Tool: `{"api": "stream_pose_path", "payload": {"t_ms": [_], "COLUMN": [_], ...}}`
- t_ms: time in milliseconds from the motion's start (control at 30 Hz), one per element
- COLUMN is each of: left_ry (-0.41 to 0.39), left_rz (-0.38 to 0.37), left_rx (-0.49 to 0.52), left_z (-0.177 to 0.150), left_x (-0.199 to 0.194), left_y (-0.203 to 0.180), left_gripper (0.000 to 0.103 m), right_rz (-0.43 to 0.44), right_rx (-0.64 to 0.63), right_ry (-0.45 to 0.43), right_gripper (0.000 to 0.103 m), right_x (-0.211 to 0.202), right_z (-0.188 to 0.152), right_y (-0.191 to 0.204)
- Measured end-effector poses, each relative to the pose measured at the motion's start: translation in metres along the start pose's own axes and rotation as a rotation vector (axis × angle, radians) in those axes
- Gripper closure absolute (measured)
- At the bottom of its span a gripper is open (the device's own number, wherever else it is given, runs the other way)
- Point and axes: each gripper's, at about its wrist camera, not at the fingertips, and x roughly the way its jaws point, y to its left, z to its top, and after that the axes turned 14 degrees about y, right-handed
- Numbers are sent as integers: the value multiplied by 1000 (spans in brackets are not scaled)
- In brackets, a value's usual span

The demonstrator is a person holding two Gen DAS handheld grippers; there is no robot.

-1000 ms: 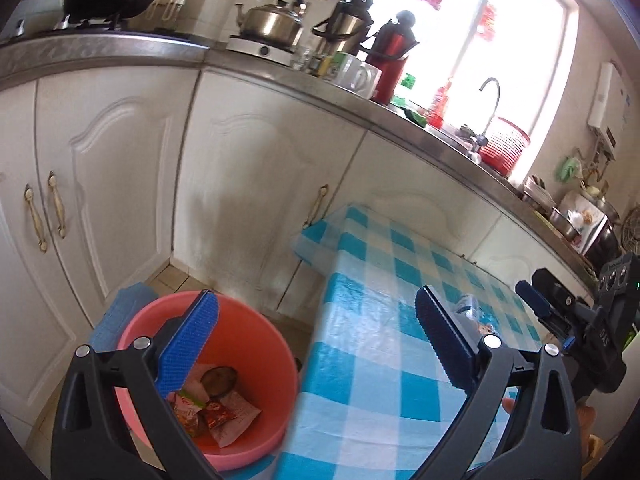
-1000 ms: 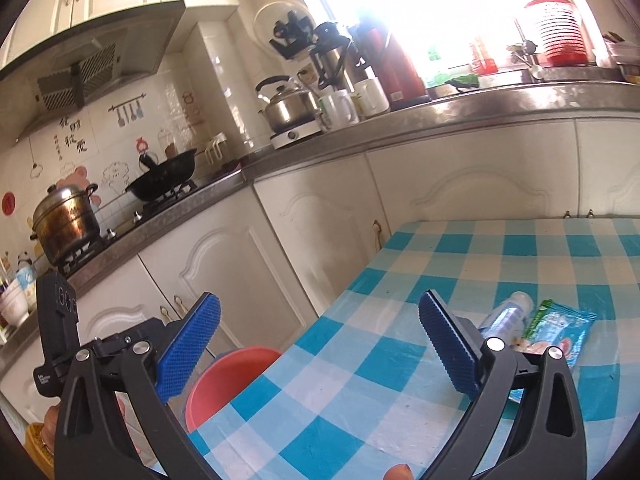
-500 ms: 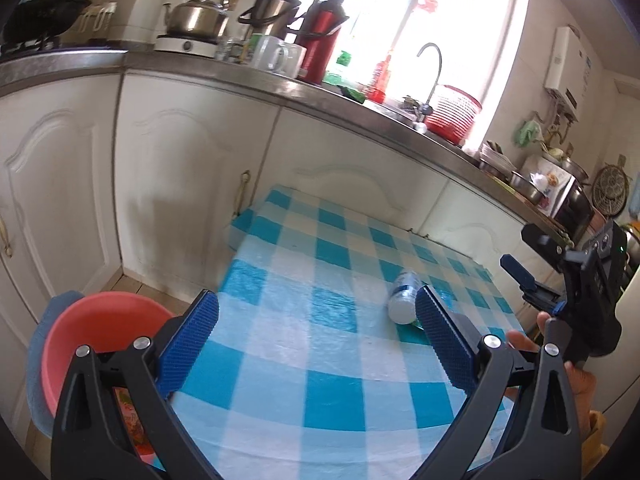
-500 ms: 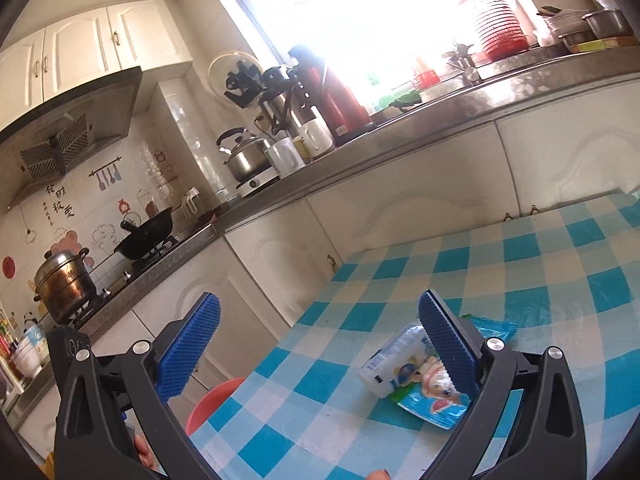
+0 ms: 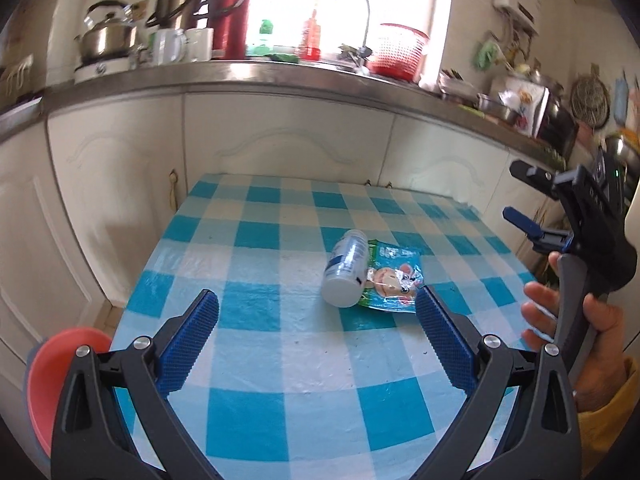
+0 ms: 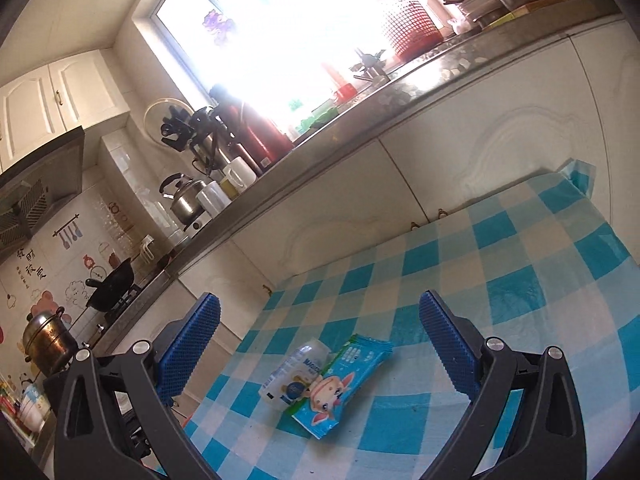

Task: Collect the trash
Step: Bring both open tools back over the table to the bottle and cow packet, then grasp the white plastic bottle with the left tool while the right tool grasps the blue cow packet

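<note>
Here both the left claw and right claw gape wide, empty, above the bottle and wrapper.

Bottle touching wrapper on table

A home kitchen: kettle, faucet, white cabinets, checkered table.

Daylight is pouring through the window, overexposing the upper centre of both views; glare is gleaming on the surface. Fisheye distortion is bending edges, and corners are vignetting black.
</note>
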Motion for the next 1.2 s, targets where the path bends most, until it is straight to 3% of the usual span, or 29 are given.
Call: {"api": "stream_pose_path", "payload": {"t_ms": [167, 500, 700, 933, 1200], "left_ry": [48, 207, 302, 347, 352], "left_rz": [70, 77, 45, 49, -21], "left_rx": [87, 148, 182, 170, 142], "left_z": [14, 47, 58, 67, 71], "left_x": [22, 73, 103, 123, 136], "left_y": [-26, -48, -52, -48, -43], "left_gripper": [4, 4, 4, 4, 10], "right_rz": [10, 47, 91, 169, 202], "right_rx": [53, 103, 145, 169, 218], "right_ry": [20, 99, 173, 261, 346], "right_gripper": [5, 5, 5, 5, 5], "right_x": [0, 13, 27, 43, 58], "right_z": [1, 0, -3, -7, -12], "right_y": [-21, -31, -36, -33, -33]}}
